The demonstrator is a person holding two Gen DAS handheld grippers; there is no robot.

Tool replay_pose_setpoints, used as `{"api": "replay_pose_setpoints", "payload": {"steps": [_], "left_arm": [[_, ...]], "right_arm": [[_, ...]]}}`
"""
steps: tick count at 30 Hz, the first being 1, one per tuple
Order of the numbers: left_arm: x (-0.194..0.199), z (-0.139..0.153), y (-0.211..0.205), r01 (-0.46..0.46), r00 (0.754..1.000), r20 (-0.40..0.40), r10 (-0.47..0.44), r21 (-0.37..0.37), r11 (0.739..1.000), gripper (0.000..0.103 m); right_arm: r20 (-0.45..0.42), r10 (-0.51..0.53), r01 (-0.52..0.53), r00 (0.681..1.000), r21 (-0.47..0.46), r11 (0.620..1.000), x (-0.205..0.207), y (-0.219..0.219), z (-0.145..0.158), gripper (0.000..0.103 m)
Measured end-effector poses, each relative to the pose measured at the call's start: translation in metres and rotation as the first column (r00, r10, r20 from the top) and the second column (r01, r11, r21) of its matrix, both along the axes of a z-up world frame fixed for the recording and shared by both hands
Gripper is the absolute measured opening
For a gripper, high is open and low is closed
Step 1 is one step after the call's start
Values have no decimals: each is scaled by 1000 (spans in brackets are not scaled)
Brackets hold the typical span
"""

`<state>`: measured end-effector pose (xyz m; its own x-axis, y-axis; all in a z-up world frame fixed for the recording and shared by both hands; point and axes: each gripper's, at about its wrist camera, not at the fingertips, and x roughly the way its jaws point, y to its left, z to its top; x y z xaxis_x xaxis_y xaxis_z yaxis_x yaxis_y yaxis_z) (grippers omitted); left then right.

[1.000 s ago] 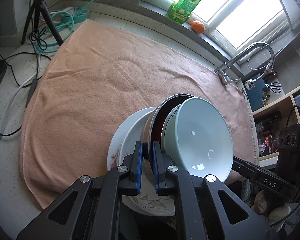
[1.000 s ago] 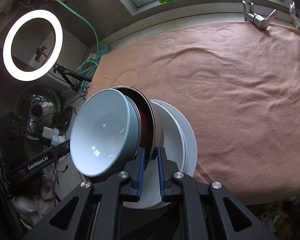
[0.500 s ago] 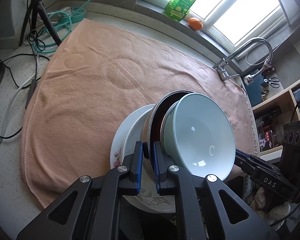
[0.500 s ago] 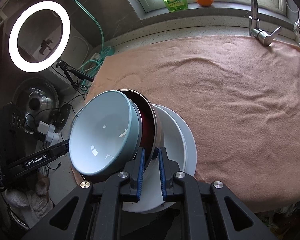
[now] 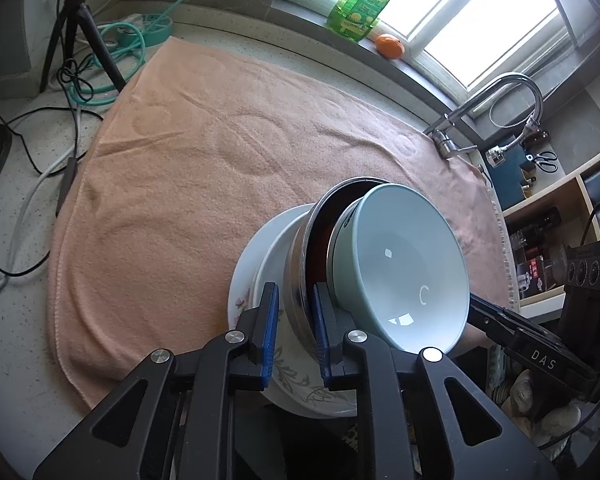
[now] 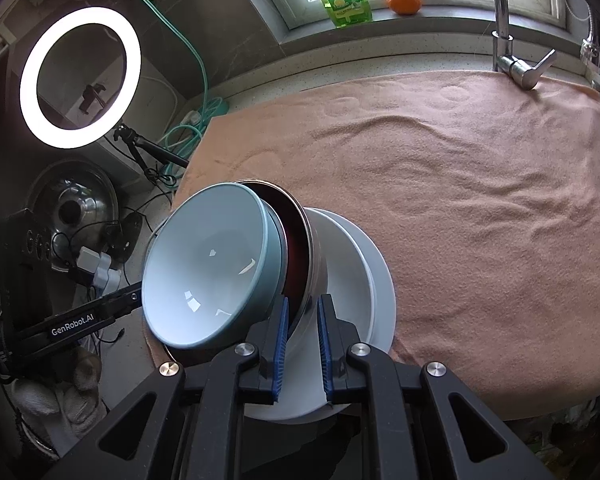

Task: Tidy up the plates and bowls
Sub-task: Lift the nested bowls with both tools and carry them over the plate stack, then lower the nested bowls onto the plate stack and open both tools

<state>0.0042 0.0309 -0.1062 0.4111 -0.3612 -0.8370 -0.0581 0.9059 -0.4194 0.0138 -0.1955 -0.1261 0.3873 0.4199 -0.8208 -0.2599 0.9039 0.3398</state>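
Note:
A stack of dishes stands on edge over the near side of a peach towel: a pale blue bowl, a metal bowl with a dark red inside, and white plates, one with a flower pattern. My left gripper straddles the metal bowl's rim with its jaws slightly apart. In the right wrist view the same blue bowl, metal bowl and white plates show. My right gripper straddles the metal bowl's rim from the opposite side, jaws slightly apart.
A tap stands at the towel's far right. A green bottle and an orange sit on the windowsill. A tripod, cables and a ring light are on the left. Shelves stand to the right.
Both grippers' jaws have widened a little around the metal bowl's rim. The dish stack has stayed in place on edge.

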Motion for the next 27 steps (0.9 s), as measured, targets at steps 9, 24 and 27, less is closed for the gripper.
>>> {"api": "replay_pose_setpoints", "payload": {"steps": [9,24,27], "left_arm": [[-2,4,5,-7,1000,5,7,-3,1000,19],[-8,25,27,-67,994,95,59,84,994,20],[-15,35,25,-96,987,138,79,120,988,20]], "right_arm": [[7,-15,15,1000,-8,1000,-1,-4,5,15],[111,-31,40,993,-79,996,-10,5,22,16],[147,-18,32,989,-92,995,-11,4,29,19]]}}
